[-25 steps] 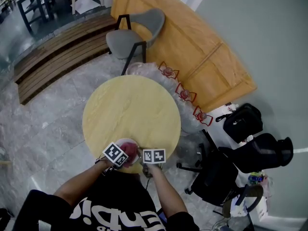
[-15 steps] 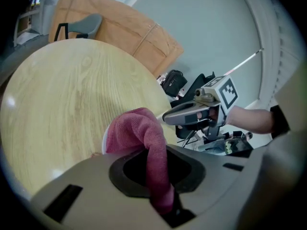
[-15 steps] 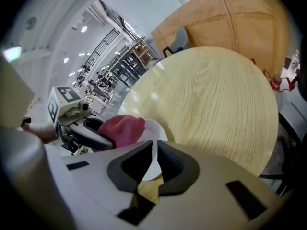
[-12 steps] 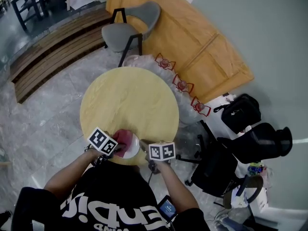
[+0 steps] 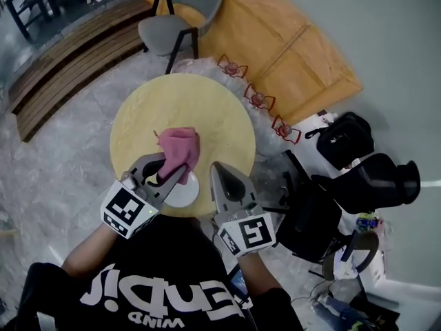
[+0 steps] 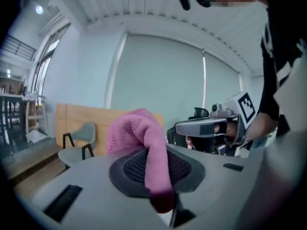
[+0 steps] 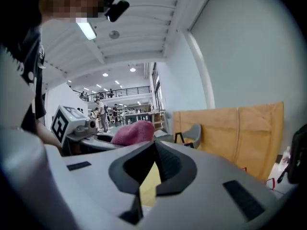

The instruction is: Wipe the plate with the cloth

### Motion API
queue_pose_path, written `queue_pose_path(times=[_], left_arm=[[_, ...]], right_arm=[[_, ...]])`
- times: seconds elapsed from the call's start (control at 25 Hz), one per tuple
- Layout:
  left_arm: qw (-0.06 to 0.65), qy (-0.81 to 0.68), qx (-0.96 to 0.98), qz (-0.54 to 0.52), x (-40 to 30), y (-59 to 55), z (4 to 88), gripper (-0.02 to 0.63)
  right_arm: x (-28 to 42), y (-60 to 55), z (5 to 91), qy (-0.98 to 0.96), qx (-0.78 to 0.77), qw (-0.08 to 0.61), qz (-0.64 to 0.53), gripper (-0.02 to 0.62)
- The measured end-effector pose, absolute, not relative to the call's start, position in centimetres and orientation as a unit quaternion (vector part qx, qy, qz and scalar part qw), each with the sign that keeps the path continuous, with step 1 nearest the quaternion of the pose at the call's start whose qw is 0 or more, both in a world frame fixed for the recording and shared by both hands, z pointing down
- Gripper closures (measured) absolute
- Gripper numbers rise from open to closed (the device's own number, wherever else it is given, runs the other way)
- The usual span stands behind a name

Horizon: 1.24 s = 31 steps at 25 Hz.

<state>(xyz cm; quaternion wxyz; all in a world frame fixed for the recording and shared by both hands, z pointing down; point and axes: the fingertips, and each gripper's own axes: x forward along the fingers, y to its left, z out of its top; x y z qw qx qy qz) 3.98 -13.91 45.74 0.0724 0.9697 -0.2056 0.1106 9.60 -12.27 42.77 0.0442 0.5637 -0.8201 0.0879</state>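
A white plate [image 5: 185, 193] lies on the round yellow table [image 5: 207, 109] near its front edge. My left gripper [image 5: 172, 171] is raised above it, shut on a pink cloth [image 5: 179, 147] that bunches up past the jaws. In the left gripper view the cloth [image 6: 139, 133] is pinched between the pads. My right gripper [image 5: 216, 169] is held up beside it, to the right. Its jaws have just been closing and now meet with nothing between them [image 7: 154, 147]. The cloth [image 7: 134, 132] also shows in the right gripper view.
A grey chair [image 5: 180, 19] stands beyond the table, by a large wooden panel [image 5: 275, 54]. Red wire-frame objects [image 5: 258, 98] line the table's far right. A black office chair [image 5: 310, 226] and black bags [image 5: 344, 140] crowd the right. Wooden slats [image 5: 62, 74] lie at far left.
Both grippers rose from the plate toward the camera and levelled out. The cloth came up with the left gripper. The plate, tilted half a second ago, now lies flat.
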Motion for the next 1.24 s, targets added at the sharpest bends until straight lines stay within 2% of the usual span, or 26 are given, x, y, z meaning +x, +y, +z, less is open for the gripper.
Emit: queue_pose_path(times=[0.08, 0.4, 1.24], left_arm=[[0.052, -0.220, 0.971, 0.080, 3.8, -13.4, 44.2, 0.541], [0.061, -0.225, 0.970, 0.067, 4.5, -12.5, 43.7, 0.541], [0.062, -0.235, 0.968, 0.061, 4.4, -12.7, 42.5, 0.541]], right_arm=[[9.7, -11.7, 41.3, -0.817, 0.573, 0.030, 0.062, 0.574], [10.1, -11.3, 40.2, -0.821, 0.569, 0.005, 0.046, 0.575], [9.6, -10.9, 38.2, -0.825, 0.564, 0.004, 0.013, 0.575]])
